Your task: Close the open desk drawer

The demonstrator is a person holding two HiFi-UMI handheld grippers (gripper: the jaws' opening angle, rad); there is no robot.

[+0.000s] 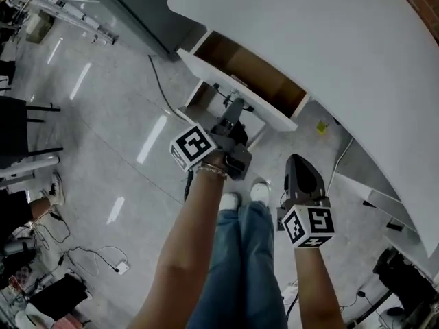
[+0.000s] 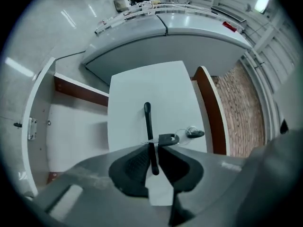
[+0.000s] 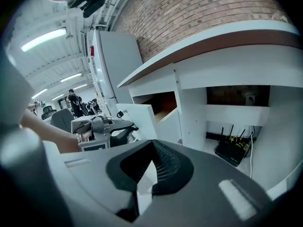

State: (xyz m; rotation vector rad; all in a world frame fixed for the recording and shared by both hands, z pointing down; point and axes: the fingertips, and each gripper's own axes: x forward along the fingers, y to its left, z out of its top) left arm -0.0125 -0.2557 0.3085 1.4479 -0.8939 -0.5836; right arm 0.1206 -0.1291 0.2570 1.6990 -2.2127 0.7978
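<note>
The open drawer [image 1: 241, 66] stands pulled out from under the curved white bench [image 1: 309, 40], well clear of its edge. In the head view only part of its brown inside shows. The bench's far edge is cut off by the frame.

From above, the body and marker cube of the left gripper [image 2: 152, 148] cover its jaws, so the grip cannot be read there. The left gripper view shows it clearly. The jaws are drawn in narrow and press from both sides on the thin black handle [image 2: 147, 119] of the white drawer front [image 2: 142, 86]. The near end of the handle is lost between the dark pads. A key on a ring [image 2: 193, 133] hangs from the front just beside the handle; its lock is too small to make out.

The right gripper [image 3: 151, 145] is held low beside the person's jeans [image 1: 250, 252], apart from the drawer. Its jaws meet at the tips with nothing between them, and it touches nothing. Past it, under the bench, sits a black router [image 3: 231, 151], dim and partly shadowed, below a brick wall [image 3: 189, 13].
</note>
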